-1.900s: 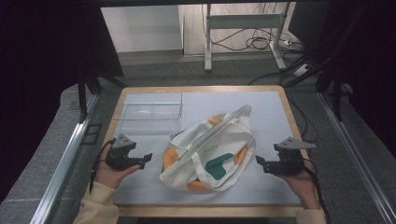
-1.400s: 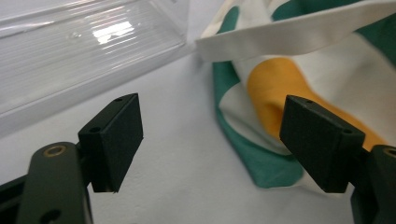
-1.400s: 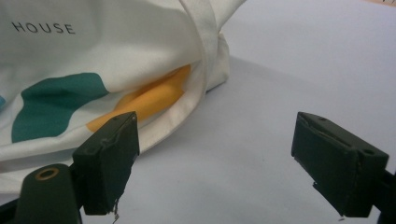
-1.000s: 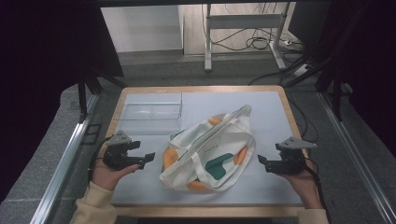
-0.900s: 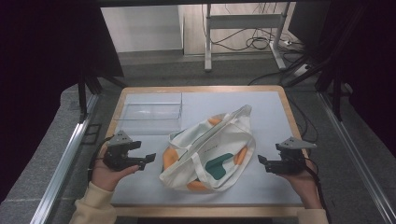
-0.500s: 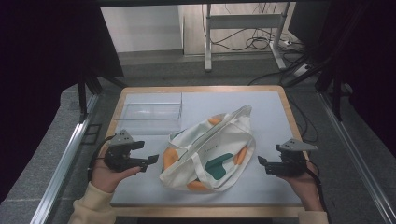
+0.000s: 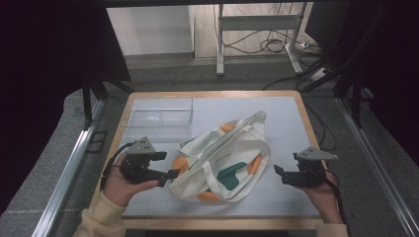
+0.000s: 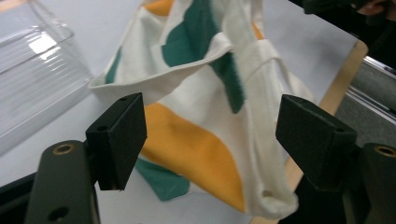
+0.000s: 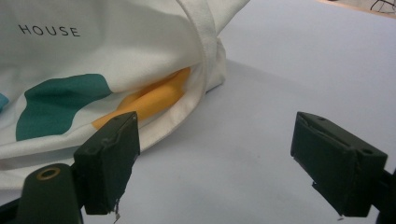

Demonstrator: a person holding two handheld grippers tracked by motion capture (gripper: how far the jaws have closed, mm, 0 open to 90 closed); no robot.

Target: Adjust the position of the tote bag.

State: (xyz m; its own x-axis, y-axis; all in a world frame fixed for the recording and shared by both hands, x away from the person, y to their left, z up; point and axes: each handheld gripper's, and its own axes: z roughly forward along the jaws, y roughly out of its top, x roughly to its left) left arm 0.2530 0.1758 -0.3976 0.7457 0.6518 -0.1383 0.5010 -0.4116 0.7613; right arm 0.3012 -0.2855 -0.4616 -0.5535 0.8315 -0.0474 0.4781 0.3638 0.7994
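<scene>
A cream tote bag [image 7: 222, 158] with orange and green patches lies crumpled mid-table, its straps running toward the far right. My left gripper [image 7: 167, 164] is open at the bag's left edge, fingertips almost touching the cloth. In the left gripper view the bag's open rim [image 8: 187, 70] hangs just ahead of my open left gripper [image 8: 210, 135]. My right gripper [image 7: 279, 175] is open a short way right of the bag. In the right gripper view the bag [image 9: 93, 60], printed "HOUSE", lies ahead and left of the open right gripper [image 9: 215, 158], near the left jaw.
A clear plastic box [image 7: 158, 120] stands at the far left of the white mat [image 7: 296, 123], close to the bag; it also appears as the clear box [image 8: 32, 70]. The table has a wooden rim. Metal rails run along both sides, and cables lie on the floor beyond.
My left gripper has crept right, closer to the bag's left edge. The right gripper and the bag have barely moved.
</scene>
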